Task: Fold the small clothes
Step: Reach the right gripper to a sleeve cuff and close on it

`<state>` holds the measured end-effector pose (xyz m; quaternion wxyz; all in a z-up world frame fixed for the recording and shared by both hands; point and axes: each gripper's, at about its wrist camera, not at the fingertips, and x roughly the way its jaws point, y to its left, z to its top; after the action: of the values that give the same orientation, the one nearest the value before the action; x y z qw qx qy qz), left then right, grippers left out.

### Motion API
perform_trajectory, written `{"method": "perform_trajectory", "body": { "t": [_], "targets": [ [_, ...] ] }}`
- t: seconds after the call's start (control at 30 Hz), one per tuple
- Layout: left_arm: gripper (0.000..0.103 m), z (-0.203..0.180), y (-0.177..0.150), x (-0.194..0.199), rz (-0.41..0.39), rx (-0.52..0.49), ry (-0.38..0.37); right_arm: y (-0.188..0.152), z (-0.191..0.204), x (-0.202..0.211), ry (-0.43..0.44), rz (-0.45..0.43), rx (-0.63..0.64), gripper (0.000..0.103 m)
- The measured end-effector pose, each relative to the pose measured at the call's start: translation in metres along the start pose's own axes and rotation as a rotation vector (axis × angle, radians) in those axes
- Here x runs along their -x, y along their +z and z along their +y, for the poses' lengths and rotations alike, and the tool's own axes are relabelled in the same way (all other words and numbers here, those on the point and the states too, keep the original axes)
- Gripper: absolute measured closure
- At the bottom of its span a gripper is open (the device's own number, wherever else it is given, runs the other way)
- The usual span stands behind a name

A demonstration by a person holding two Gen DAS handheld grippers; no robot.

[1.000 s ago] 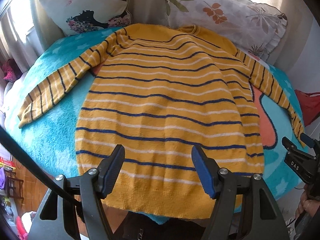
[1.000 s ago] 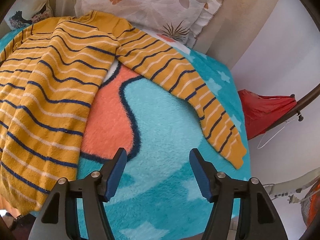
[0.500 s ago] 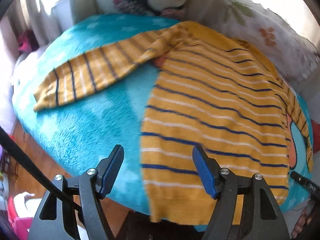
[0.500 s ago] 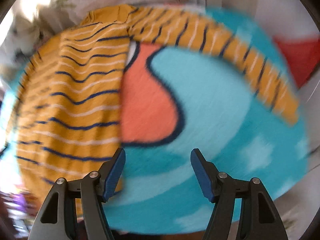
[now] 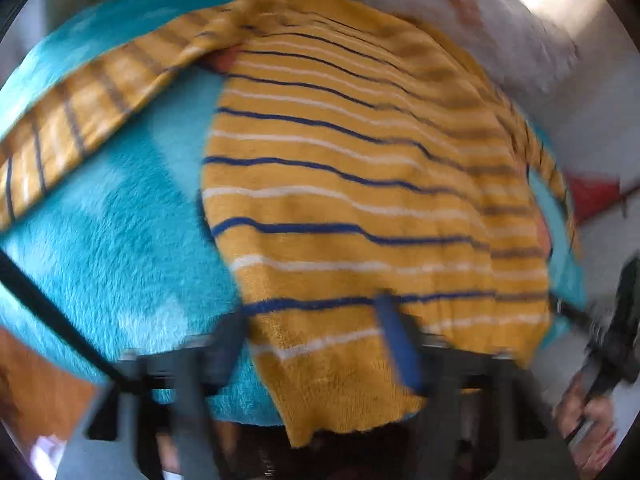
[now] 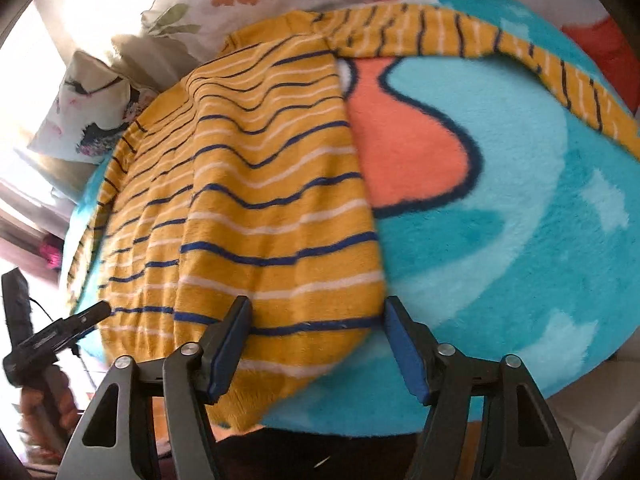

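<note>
A yellow sweater [image 5: 340, 200] with blue and white stripes lies flat on a turquoise blanket [image 5: 120, 240], sleeves spread out. My left gripper [image 5: 312, 344] hangs over the hem's left corner. The knit lies between its blurred fingers [image 5: 396, 344], and the jaws are closing but still stand wide apart. In the right wrist view my right gripper [image 6: 318, 344] straddles the right hem corner of the sweater [image 6: 260, 200]. Its jaws are closing too, with the pads [image 6: 400, 348] not pressing the fabric. Each gripper shows at the edge of the other's view.
The blanket [image 6: 520, 200] has an orange patch [image 6: 408, 140] beside the sweater. Printed pillows [image 6: 224, 0] stand along the far side. A red object [image 6: 600, 40] is past the right sleeve [image 6: 520, 56]. Wooden floor [image 5: 36, 384] shows below the near edge.
Both grippers have dropped toward the hem. The left has shifted to the left corner. The right has rolled and swung from bare blanket onto the right corner.
</note>
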<state>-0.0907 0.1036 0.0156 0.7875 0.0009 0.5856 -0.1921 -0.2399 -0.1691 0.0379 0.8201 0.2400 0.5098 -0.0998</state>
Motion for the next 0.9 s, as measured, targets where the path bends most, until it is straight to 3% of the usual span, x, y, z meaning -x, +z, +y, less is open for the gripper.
{"method": "perform_trajectory", "body": {
  "t": [0.03, 0.07, 0.2, 0.3, 0.4, 0.53, 0.67, 0.77, 0.9],
  "targets": [
    [0.095, -0.005, 0.002, -0.001, 0.003, -0.037, 0.036, 0.003, 0.0, -0.002, 0.008, 0.004, -0.008, 0.084],
    [0.095, -0.004, 0.004, 0.001, 0.01, -0.033, 0.02, 0.006, -0.003, -0.004, 0.029, 0.014, -0.033, 0.092],
    [0.096, 0.013, 0.0, 0.023, 0.03, 0.009, -0.012, 0.004, -0.016, 0.021, 0.067, 0.002, -0.094, 0.094],
    [0.096, 0.016, -0.013, 0.04, 0.041, -0.011, 0.019, -0.013, -0.021, 0.049, 0.054, 0.011, -0.066, 0.094],
    [0.094, 0.023, -0.013, 0.035, 0.07, 0.019, 0.026, -0.032, -0.023, 0.047, 0.046, 0.069, -0.064, 0.094],
    [0.085, 0.036, -0.008, 0.036, 0.053, 0.081, 0.013, -0.034, -0.031, 0.034, 0.041, 0.105, -0.085, 0.089],
    [0.07, 0.049, -0.01, 0.061, -0.035, 0.103, 0.072, -0.006, -0.07, 0.051, -0.047, -0.014, -0.17, 0.067],
    [0.063, 0.062, -0.018, 0.078, -0.084, 0.133, 0.111, 0.019, -0.128, 0.062, -0.083, -0.115, -0.343, 0.054],
    [0.06, 0.061, -0.014, 0.08, -0.092, 0.177, 0.119, 0.041, -0.209, 0.059, -0.06, -0.172, -0.586, 0.051]
  ]
}}
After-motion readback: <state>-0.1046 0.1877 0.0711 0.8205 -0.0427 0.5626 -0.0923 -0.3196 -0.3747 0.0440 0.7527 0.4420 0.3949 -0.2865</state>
